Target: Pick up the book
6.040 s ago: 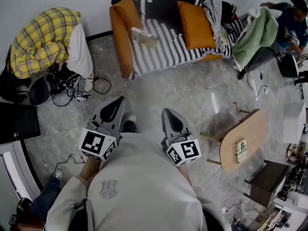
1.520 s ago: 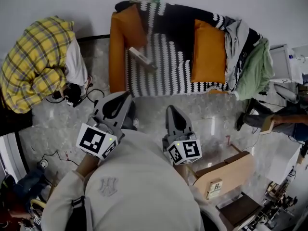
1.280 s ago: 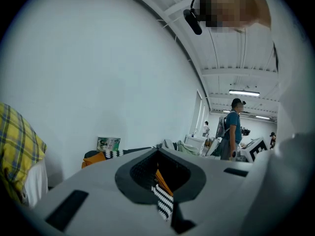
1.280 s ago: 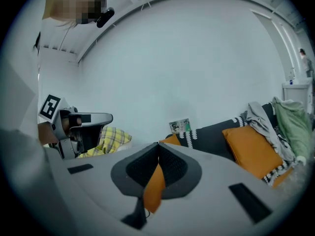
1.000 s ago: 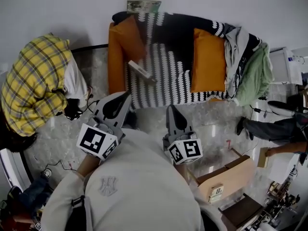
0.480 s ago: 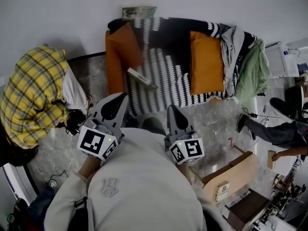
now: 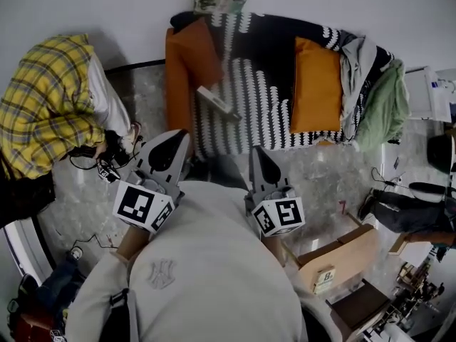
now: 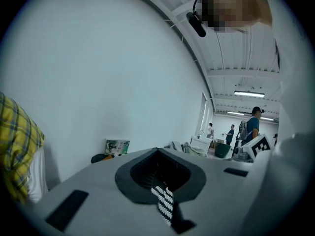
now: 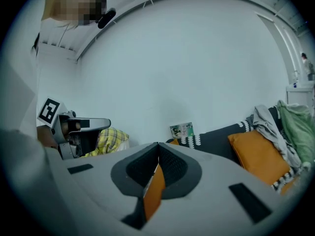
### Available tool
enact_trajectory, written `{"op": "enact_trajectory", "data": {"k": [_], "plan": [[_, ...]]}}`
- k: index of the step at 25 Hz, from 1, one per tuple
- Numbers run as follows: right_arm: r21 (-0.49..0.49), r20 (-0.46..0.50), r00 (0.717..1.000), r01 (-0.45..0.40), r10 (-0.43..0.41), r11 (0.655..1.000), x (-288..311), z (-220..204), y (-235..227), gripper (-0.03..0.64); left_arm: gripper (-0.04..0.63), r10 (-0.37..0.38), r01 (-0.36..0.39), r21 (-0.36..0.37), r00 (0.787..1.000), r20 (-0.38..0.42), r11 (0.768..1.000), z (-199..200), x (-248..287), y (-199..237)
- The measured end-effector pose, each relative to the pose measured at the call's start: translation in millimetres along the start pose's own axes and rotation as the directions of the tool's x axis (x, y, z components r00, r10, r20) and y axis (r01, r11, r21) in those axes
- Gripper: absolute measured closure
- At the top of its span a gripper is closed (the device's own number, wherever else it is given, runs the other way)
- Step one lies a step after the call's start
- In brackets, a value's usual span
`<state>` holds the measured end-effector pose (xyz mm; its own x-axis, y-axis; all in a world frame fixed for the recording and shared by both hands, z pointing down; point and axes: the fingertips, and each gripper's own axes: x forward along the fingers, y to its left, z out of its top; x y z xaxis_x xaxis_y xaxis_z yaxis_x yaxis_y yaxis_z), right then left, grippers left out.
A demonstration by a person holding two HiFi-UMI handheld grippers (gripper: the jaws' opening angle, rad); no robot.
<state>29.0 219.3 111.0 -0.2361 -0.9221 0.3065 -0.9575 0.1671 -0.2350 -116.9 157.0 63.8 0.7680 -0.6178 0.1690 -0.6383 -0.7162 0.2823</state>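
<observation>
Both clenched on nothing: held left gripper (image 7: 179, 135) and right gripper (image 7: 256, 152) side by side, short of the sofa (image 7: 271, 45). Saw the book (image 7: 217, 103) lying on its striped seat, just beside the orange cushion (image 7: 187, 63).

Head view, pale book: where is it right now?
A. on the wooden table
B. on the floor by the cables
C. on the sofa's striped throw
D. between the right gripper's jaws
C: the pale book lies on the striped throw that covers the sofa, near its orange left end, with nothing gripping it.
</observation>
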Motion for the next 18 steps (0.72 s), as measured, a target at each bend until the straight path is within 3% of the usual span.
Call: {"op": "enact_trajectory", "data": {"k": [18], "plan": [[-0.02,-0.084,0.989,-0.123,0.121,0.992,31,20,-62,0.598,0.586,0.124,-0.124,-0.04,0.992,0.015,0.992,9,56,-13]]}}
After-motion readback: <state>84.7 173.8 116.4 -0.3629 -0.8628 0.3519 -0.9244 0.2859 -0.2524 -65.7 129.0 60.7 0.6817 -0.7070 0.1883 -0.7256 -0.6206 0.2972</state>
